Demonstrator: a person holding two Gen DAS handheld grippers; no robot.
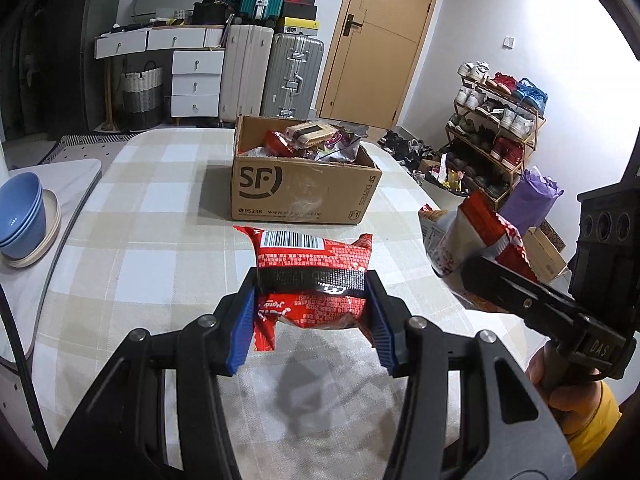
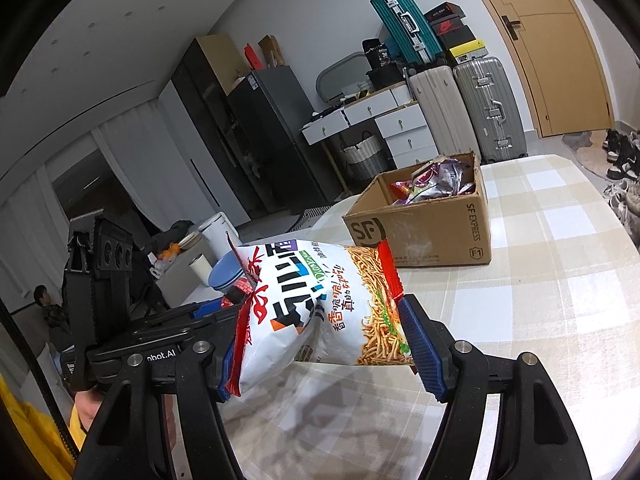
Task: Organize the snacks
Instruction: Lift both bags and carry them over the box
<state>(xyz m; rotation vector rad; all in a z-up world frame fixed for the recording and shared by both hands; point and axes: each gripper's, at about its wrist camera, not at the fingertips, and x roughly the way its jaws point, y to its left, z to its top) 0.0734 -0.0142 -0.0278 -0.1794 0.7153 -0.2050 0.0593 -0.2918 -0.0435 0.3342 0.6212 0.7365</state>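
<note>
- Left wrist view: the left gripper (image 1: pixel 312 312) is clamped on a red packet (image 1: pixel 312 276), blue pads pressing both its sides, and holds it above the checked table (image 1: pixel 132 240).
- The box (image 1: pixel 304 184) stands ahead in the middle of the table, already piled with snacks up to its rim.
- To do this step well, I judge the packet should be carried high enough to clear the near wall, then released over the lower left part of the pile, so it does not slide off.
- At the right of this view the right gripper (image 1: pixel 476 268) carries a noodle bag (image 1: pixel 472 240) close beside; the two loads should go in one after the other.
- Open table lies left of the box; blue bowls (image 1: pixel 20 220) sit well apart on a side ledge.
- Right wrist view: the right gripper (image 2: pixel 320 340) has its jaws fairly wide, closed on the puffy noodle bag (image 2: pixel 320 304), which hangs above the table (image 2: pixel 540 300).
- The box (image 2: pixel 424 224) is ahead and slightly right, with its near corner towards this gripper.
- The soft bag may buckle, so a gentle drop seems wise.
- Bare table stretches right of the box up to the rounded far edge; the left gripper (image 2: pixel 216 308) crowds the left.
</note>
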